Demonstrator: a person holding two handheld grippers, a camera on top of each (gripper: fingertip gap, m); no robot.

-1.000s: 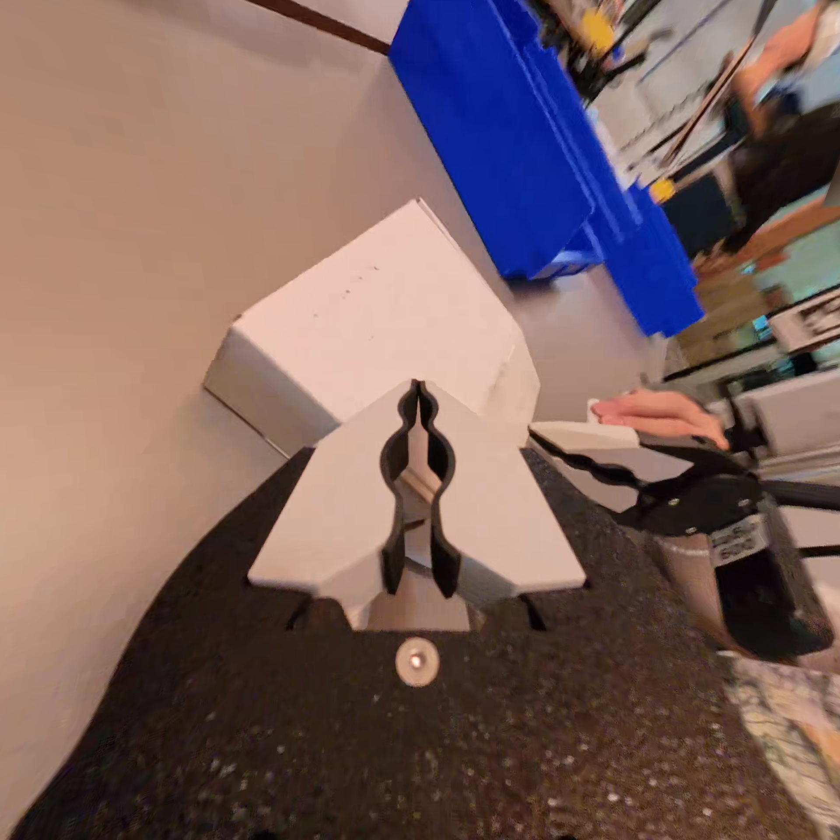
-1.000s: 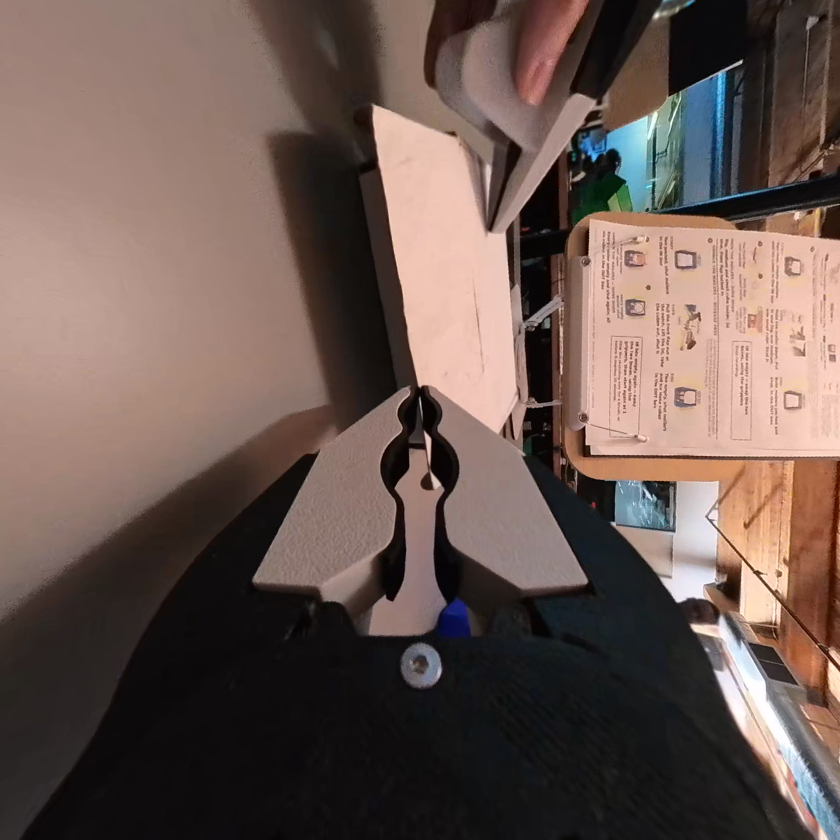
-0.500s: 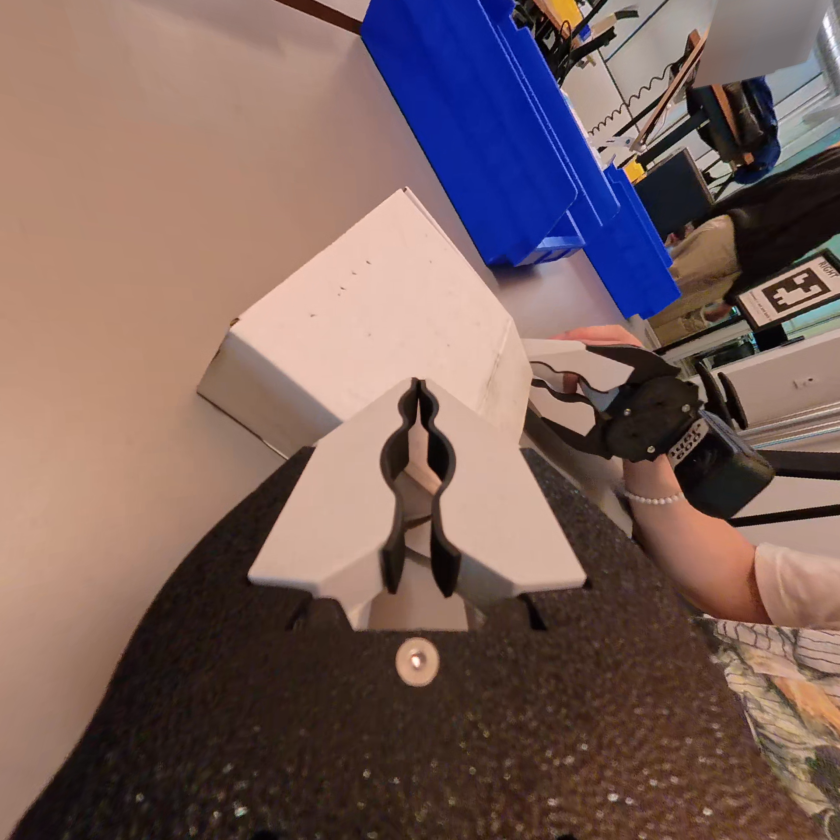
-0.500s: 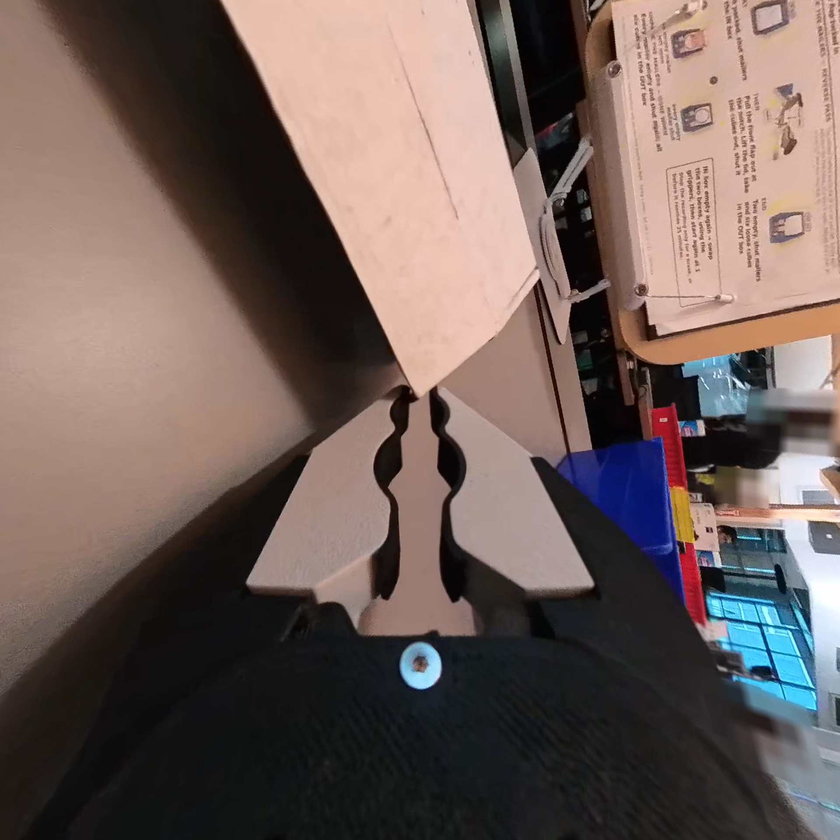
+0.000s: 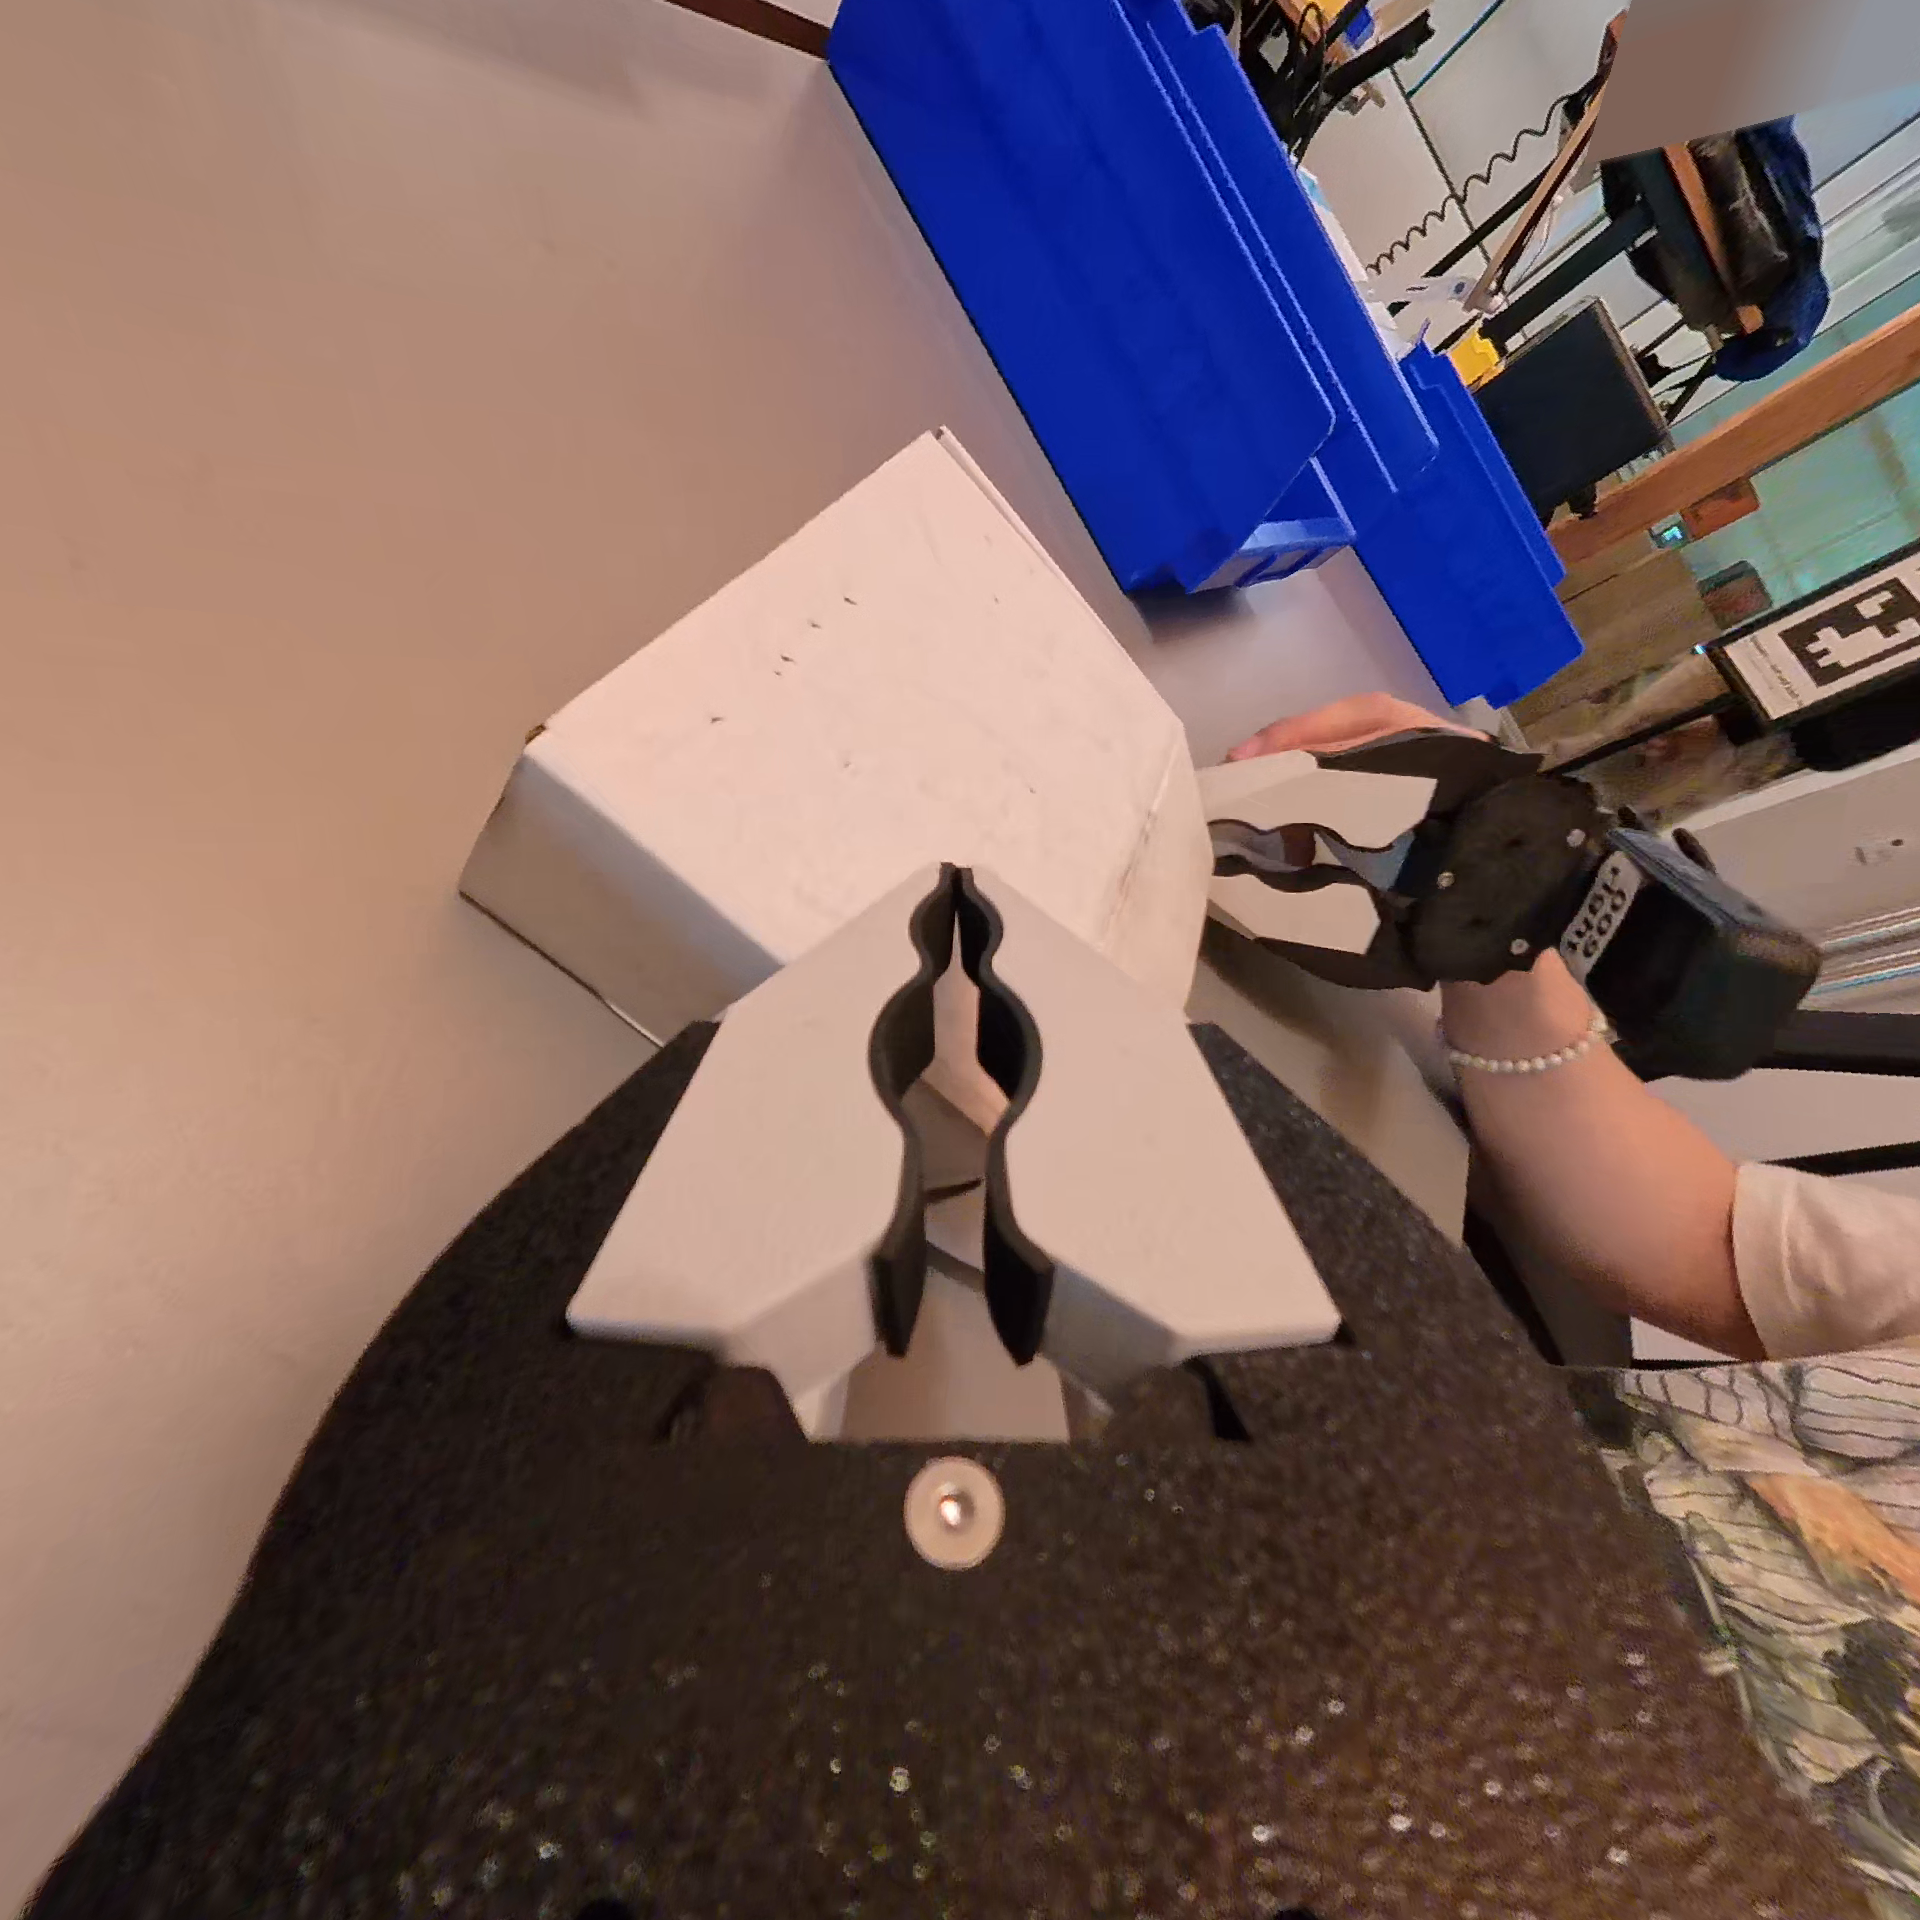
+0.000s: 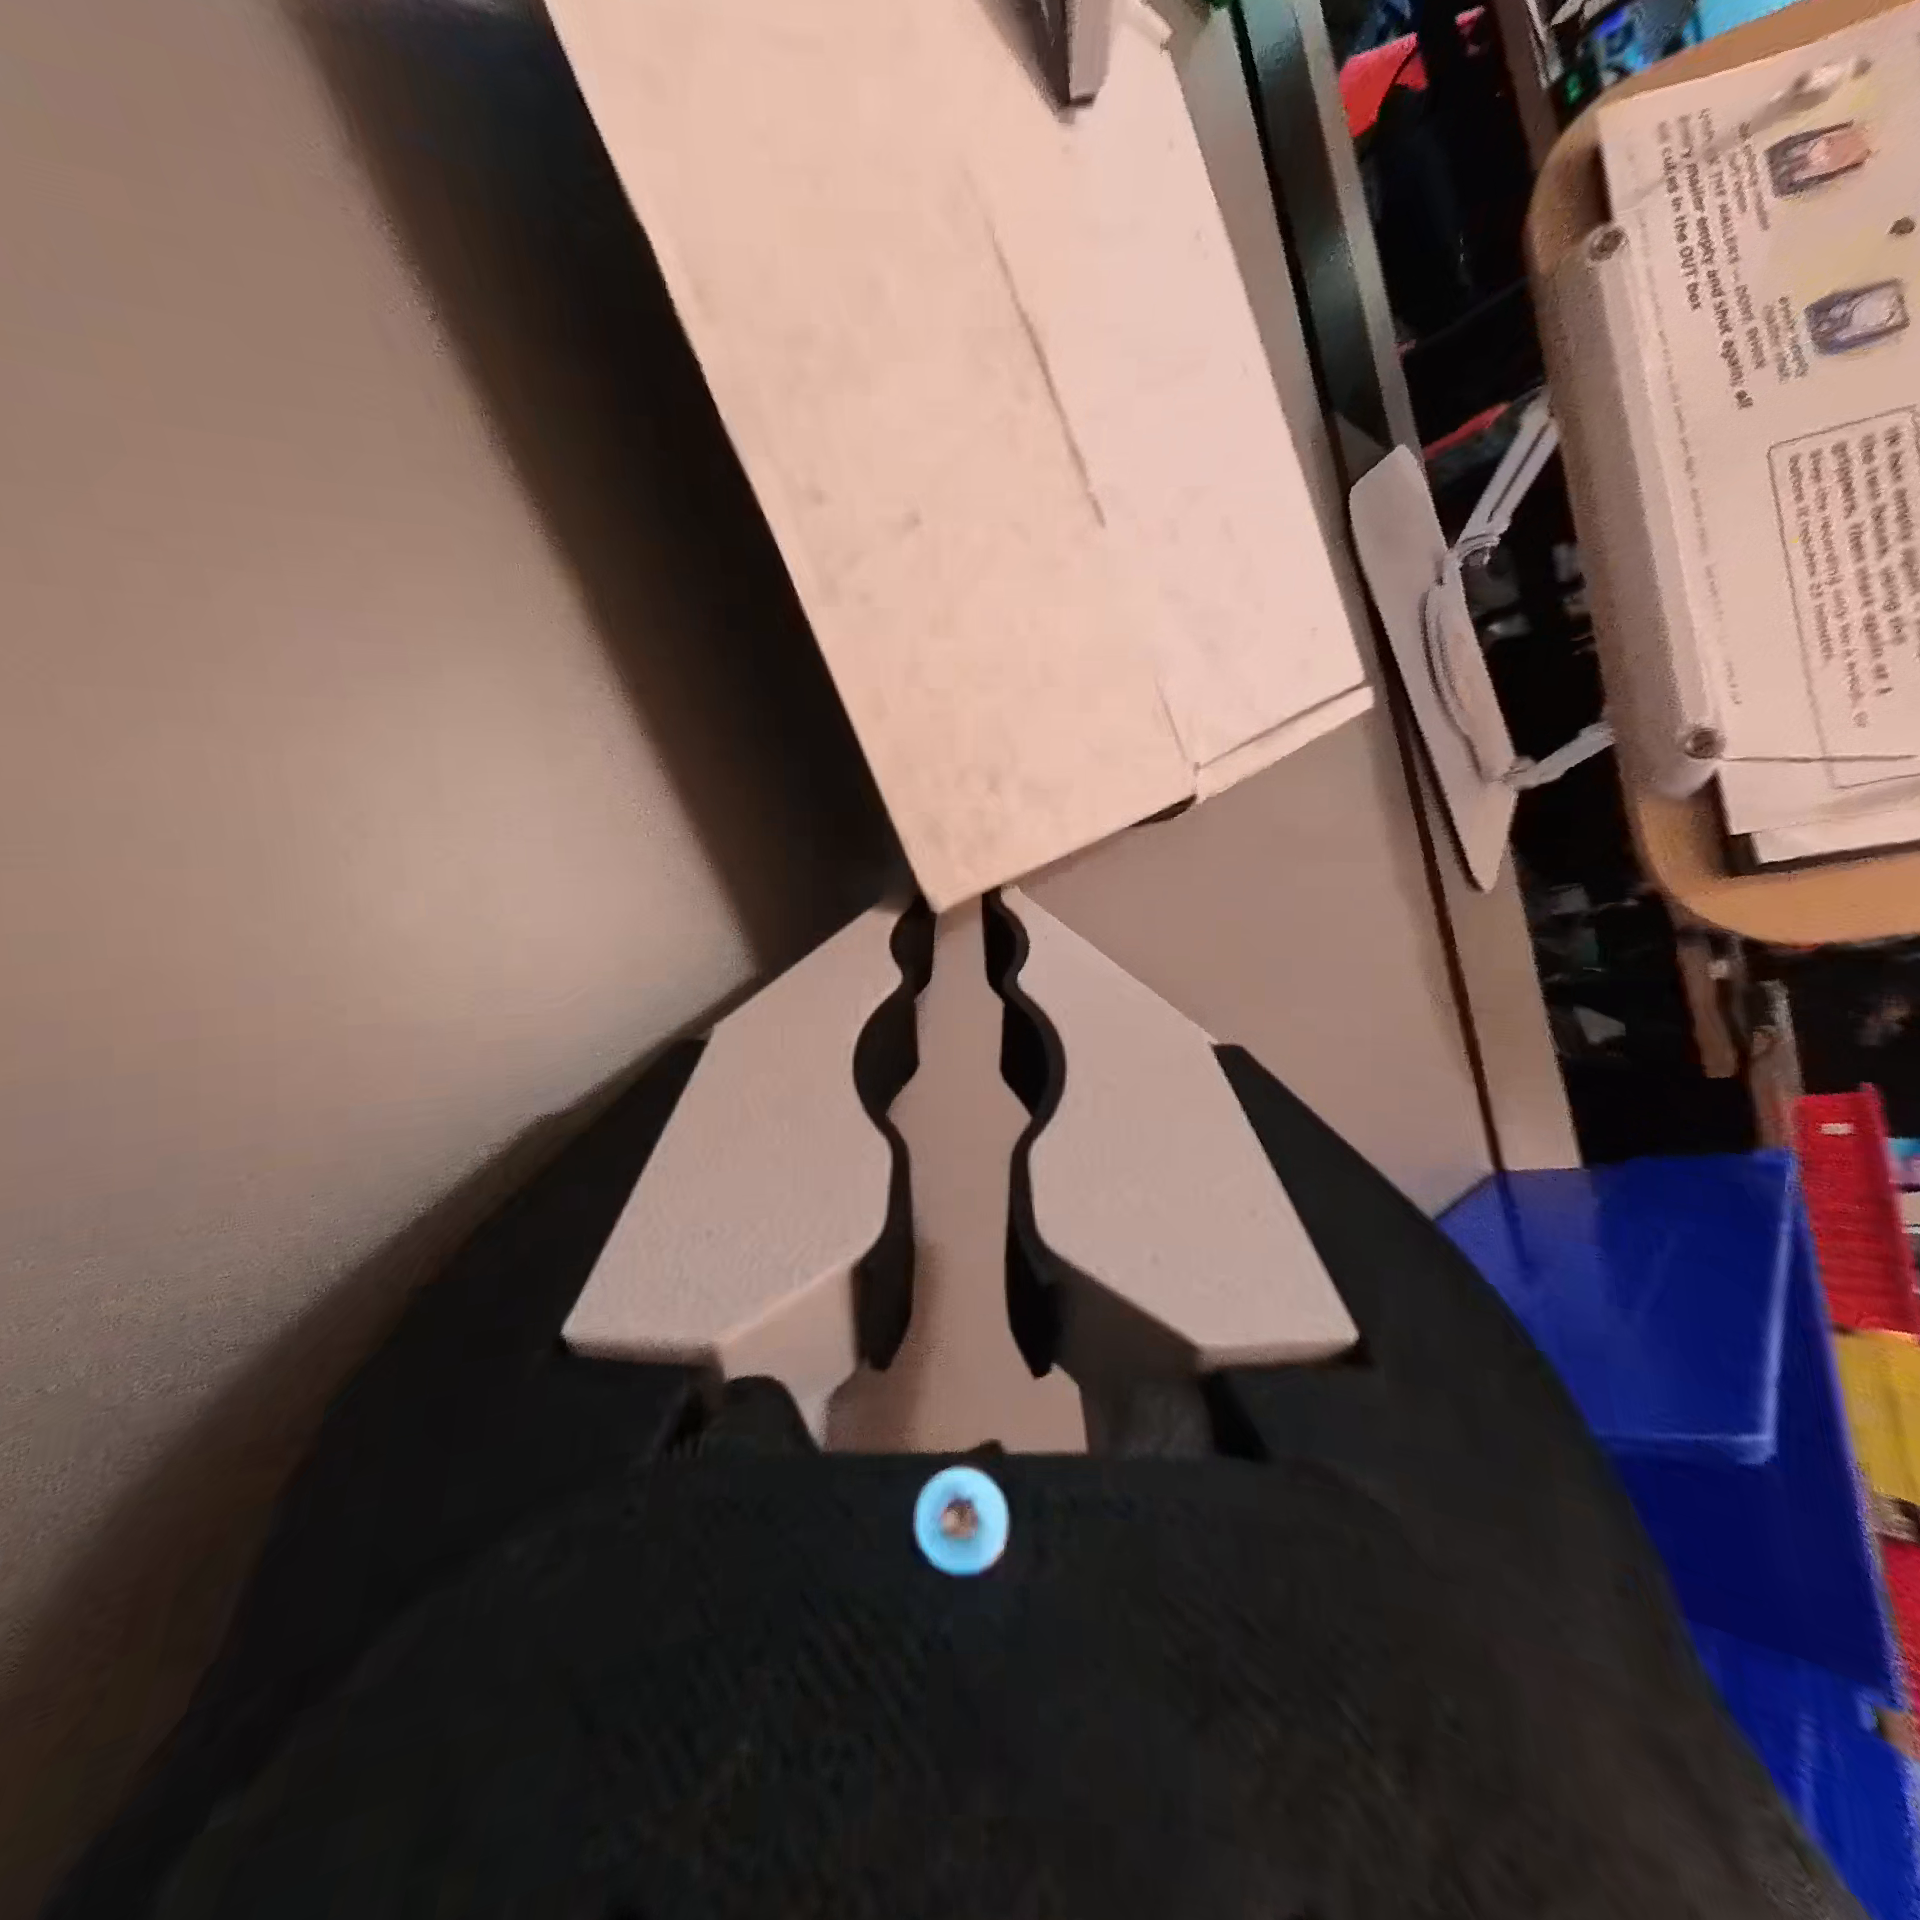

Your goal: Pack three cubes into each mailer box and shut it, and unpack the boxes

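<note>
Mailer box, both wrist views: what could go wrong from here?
1. The right tool is open with only a corner of the mailer box at its tips; closing there could slip off or crush that corner.
2. The left tool is shut and seems not to hold the box, so a push may slide it across the table.

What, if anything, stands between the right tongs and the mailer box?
Nothing visible. In the right wrist view the open right tongs sit right at the near corner of the closed box, with only a sliver of table below. The left wrist view shows them at the box's side edge, with no object between.
</note>
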